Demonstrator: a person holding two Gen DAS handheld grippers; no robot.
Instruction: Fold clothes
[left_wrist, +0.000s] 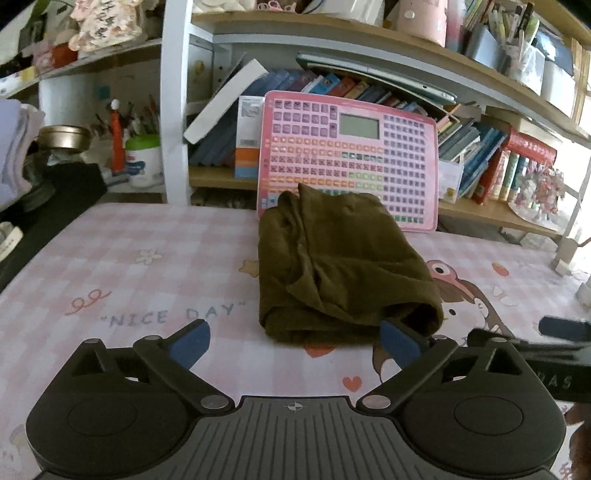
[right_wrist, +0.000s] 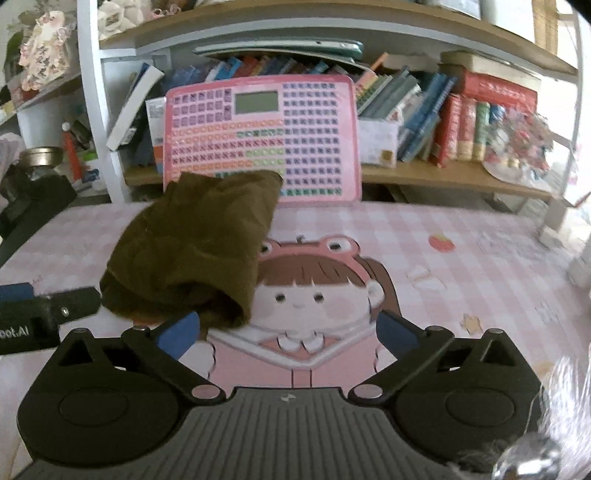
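The olive-brown garment (left_wrist: 343, 266) lies as a compact, roughly rectangular bundle of several layers on the pink checked mat (left_wrist: 147, 258) of the desk, near the middle and running toward the far edge, where its far end comes just in front of the pink keyboard toy (left_wrist: 351, 155) leaning against the bookshelf (left_wrist: 480, 206). Its near end shows a rolled, open fold with loose creases on top. The left gripper (left_wrist: 295, 341) stands with jaws wide and nothing between them, its right finger just at the bundle's near corner; the right gripper (right_wrist: 290, 332) is likewise spread wide and holds nothing, with the bundle off its left finger. By my reading the garment already lies folded, though untidily: this fits either a fold just let go or a bundle awaiting another fold. Any further move would call for pinching a clean edge through all layers.
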